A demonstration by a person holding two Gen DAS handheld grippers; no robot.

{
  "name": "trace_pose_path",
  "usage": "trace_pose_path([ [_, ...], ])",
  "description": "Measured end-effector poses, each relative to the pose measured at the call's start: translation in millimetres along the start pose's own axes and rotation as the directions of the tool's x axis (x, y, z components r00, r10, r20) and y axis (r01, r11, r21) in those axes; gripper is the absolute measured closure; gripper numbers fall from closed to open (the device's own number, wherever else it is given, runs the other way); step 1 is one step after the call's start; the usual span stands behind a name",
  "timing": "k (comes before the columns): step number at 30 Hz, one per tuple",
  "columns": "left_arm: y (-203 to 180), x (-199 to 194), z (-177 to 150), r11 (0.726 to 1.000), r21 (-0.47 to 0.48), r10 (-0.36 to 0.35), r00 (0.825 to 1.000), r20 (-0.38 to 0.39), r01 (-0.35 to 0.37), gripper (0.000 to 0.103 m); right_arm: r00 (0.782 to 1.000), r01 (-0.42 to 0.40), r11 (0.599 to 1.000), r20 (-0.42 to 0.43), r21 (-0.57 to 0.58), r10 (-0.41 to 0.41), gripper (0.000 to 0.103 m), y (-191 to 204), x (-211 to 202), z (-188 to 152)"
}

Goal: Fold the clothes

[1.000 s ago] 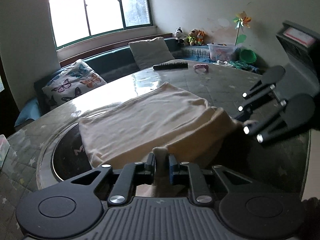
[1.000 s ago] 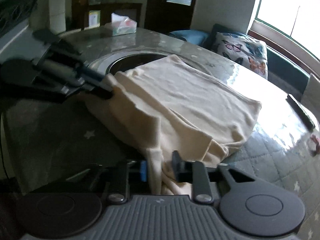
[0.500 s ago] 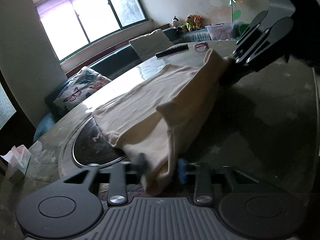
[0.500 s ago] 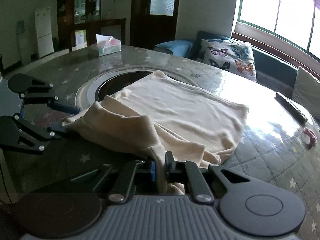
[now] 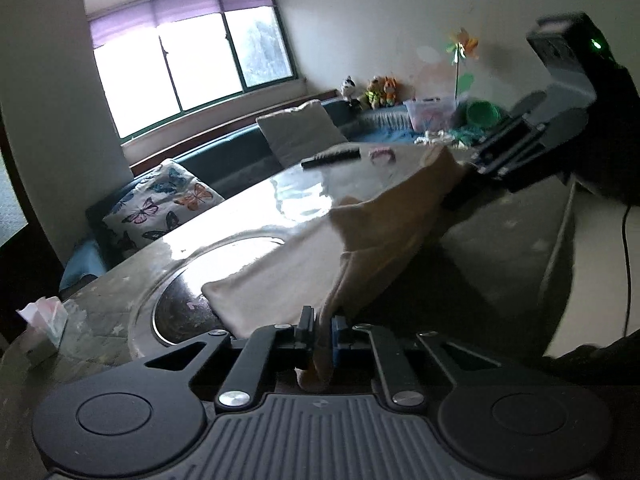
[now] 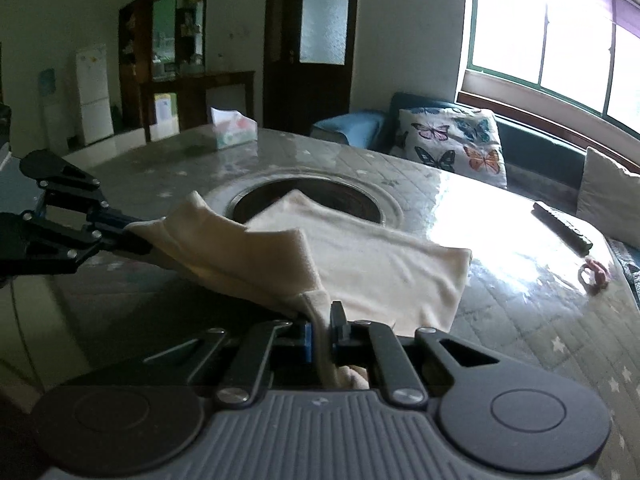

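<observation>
Left tongs [image 5: 321,326] and right tongs [image 5: 476,172] pinch the cream garment [image 5: 384,236], lifting its edge.

We see daylight flooding through the window [image 5: 188,64]; harsh glare whitens the table [image 6: 500,216]; near foregrounds sit dim; fisheye edges bend; slight motion blur.

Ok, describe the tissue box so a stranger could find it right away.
Start at the big round table with the dark sunken circle in its middle. On the far side from the window, near the edge, stands the tissue box. It is the only upright box there, with white tissue poking from its top.
</observation>
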State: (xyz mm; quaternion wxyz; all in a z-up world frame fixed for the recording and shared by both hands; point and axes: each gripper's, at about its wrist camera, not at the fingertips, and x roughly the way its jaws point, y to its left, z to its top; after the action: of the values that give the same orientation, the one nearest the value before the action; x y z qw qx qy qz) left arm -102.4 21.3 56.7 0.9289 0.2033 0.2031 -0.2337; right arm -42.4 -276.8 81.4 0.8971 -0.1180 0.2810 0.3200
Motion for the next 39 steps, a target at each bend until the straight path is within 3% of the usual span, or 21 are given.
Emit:
trace_pose_path([
  [4, -8.5, -32.1, 12.2, 1.000, -0.012, -0.005, 0.999, 0.037, 0.005, 0.095, 0.999, -0.010, 1.000, 0.033, -0.018, 0.011, 0.096, 10.0, -31.0, 3.0],
  [9, 7.9, -7.2, 26.4, 0.999, -0.033, 0.013, 0.999, 0.043, -0.012, 0.095, 0.999, 0.009, 1.000, 0.052, -0.014, -0.008, 0.096, -0.9, -27.5, 18.6],
  [18, 59.4, 94.0, 33.4, 0.994, -0.109, 0.012, 0.997, -0.073, -0.019, 0.095, 0.999, 0.032, 0.998, -0.036, 0.048, -0.031, 0.096, -45.3, 54.6, 46.3],
  [25, 84.0, 164.1, 23.5, 0.987, -0.157, -0.002, 0.982, -0.190, -0.029, 0.093, 0.992, 0.035, 0.986, -0.126, 0.161, -0.014, 0.095, -84.3, 122.4, 44.2],
  [30, 92.5, 190.3, 10.3, 0.981, -0.183, 0.019, 0.966, -0.256, -0.068, 0.086, 0.987, 0.051, 0.966, -0.161, 0.254, -0.010, 0.076, -105.3, 151.1, 29.0],
  [31, 94.9, 190.3, 8.0, 0.979, -0.190, 0.028, 0.965, -0.259, -0.080, 0.080, 0.987, 0.057, 0.960, -0.160, 0.273, -0.014, 0.063, -110.2, 151.4, 26.9],
  [32, 97.5, 188.8, 6.6, 0.976, -0.196, 0.040, 0.965, -0.259, -0.093, 0.075, 0.987, 0.067, 0.955, -0.157, 0.290, -0.022, 0.059, -115.2, 150.6, 25.2],
  [35, 105.7, 181.6, 6.0, 0.964, -0.220, 0.088, 0.963, -0.253, -0.146, 0.058, 0.989, 0.094, 0.938, -0.142, 0.333, -0.049, 0.050, -128.0, 140.4, 22.1],
  [39, 112.9, 163.9, 8.5, 0.947, -0.244, 0.155, 0.960, -0.232, -0.211, 0.053, 0.980, 0.194, 0.915, -0.121, 0.355, -0.160, 0.049, -138.9, 118.6, 19.0],
])
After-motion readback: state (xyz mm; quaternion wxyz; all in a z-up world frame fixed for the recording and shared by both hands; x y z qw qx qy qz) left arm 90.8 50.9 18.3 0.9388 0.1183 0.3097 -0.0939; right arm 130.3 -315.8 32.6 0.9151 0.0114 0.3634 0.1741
